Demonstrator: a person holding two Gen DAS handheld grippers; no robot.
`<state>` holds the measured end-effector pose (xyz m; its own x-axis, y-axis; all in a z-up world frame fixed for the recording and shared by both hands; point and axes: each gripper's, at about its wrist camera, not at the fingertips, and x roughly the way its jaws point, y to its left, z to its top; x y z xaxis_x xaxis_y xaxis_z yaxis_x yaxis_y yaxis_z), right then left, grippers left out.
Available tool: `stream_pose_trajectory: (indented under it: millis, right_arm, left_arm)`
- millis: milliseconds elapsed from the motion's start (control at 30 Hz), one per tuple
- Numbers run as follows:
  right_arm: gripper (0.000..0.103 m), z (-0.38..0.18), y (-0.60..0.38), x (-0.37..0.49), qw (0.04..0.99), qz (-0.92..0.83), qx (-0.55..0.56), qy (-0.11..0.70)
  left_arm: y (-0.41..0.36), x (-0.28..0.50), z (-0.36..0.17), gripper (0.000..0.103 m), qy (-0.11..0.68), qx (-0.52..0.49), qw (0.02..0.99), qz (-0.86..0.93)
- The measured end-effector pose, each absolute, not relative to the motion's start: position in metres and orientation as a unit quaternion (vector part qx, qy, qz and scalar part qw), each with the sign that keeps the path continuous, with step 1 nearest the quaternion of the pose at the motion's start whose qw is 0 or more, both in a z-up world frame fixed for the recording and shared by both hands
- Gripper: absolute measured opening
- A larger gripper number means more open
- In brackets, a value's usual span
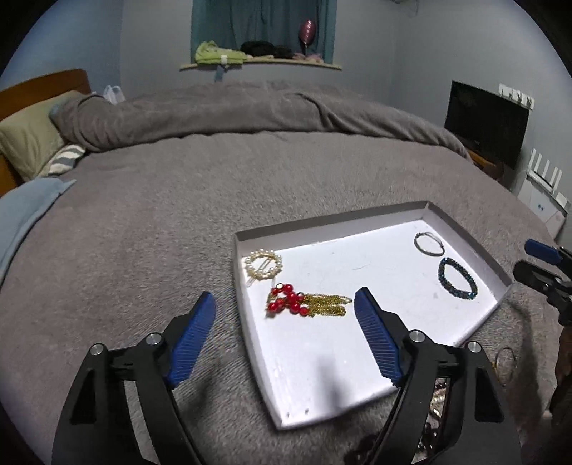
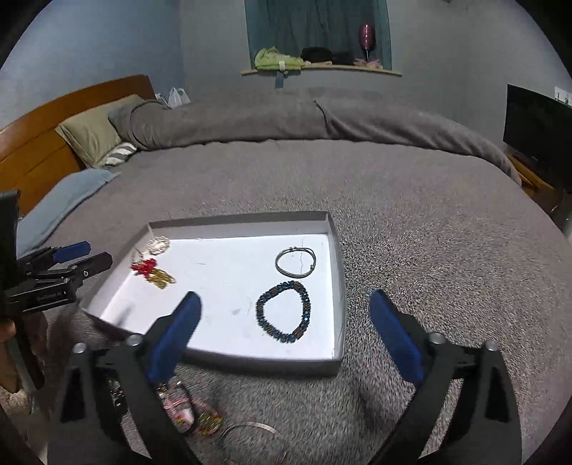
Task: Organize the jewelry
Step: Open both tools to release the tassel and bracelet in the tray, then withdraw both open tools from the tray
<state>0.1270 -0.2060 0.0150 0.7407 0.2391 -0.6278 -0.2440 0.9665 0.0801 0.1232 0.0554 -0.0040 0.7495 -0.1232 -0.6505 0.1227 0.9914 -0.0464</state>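
A wide bed under a grey fleecy blanket fills the room, its orange-brown wooden headboard at the left edge with an olive-green pillow against it. Pale blue-grey walls rise behind. A recessed window with teal curtains sits above a sill strewn with clothes. A black flat television stands at the right.

the grey fuzzy bed blanket looks like rough, matt napped cloth. the shallow white cardboard tray has a smooth, matt paper face. the thin silver bangle reads as shiny metal, the dark blue beaded bracelet glints, and the red bead and gold chain piece is glossy. the orange-brown headboard looks like smooth wood.
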Motion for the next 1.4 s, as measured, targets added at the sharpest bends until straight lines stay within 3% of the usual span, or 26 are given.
stream_pose_trajectory:
  millis: [100, 700, 1400]
  right_arm:
    - [0.097, 0.023, -0.208, 0.114, 0.938, 0.126, -0.002, 0.324]
    - [0.098, 0.034, -0.246, 0.052, 0.947, 0.078, 0.021, 0.311]
    - [0.098, -0.012, -0.249, 0.02, 0.927, 0.069, -0.004, 0.368]
  left_arm:
    - [0.06, 0.112, 0.003, 0.092, 0.345, -0.015, 0.936, -0.062]
    - [0.063, 0.03, 0.022, 0.095, 0.331, -0.002, 0.942, -0.049]
    - [0.046, -0.01, -0.028, 0.095, 0.392, 0.029, 0.917, -0.065]
